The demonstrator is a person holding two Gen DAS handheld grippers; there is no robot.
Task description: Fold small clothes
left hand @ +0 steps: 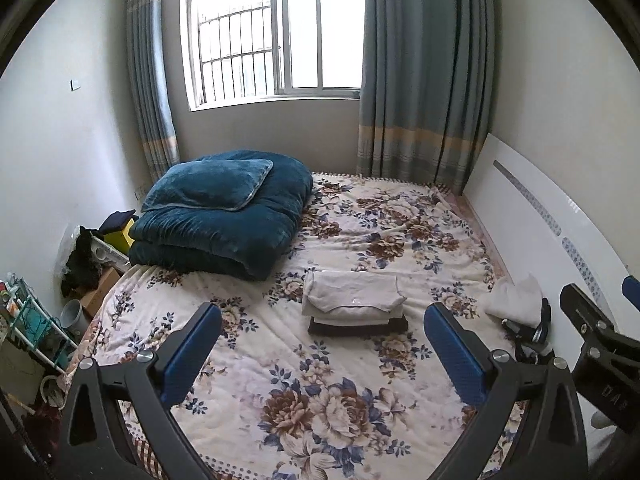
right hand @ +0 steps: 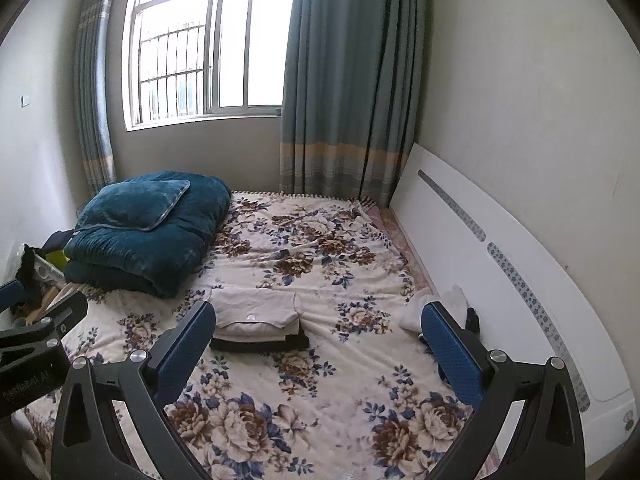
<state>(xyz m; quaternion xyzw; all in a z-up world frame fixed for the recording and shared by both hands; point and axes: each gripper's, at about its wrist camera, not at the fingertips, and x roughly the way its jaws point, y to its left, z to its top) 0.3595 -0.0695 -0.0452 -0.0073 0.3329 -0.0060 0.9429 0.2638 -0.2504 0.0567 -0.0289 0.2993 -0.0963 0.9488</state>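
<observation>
A stack of folded small clothes [left hand: 354, 302], pale beige pieces on a black one, lies mid-bed on the flowered bedspread [left hand: 320, 380]; it also shows in the right wrist view [right hand: 256, 316]. Unfolded white and black clothes [left hand: 516, 304] lie in a small heap at the bed's right edge by the headboard, also in the right wrist view [right hand: 444, 306]. My left gripper [left hand: 322, 320] is open and empty, held above the bed short of the stack. My right gripper [right hand: 318, 320] is open and empty, with the stack behind its left finger and the heap behind its right.
A folded teal quilt with a pillow [left hand: 220, 216] sits at the bed's far left. A white headboard [left hand: 552, 232] runs along the right wall. Window and curtains [left hand: 420, 80] stand behind the bed. Cluttered shelves and boxes [left hand: 48, 312] stand left of the bed.
</observation>
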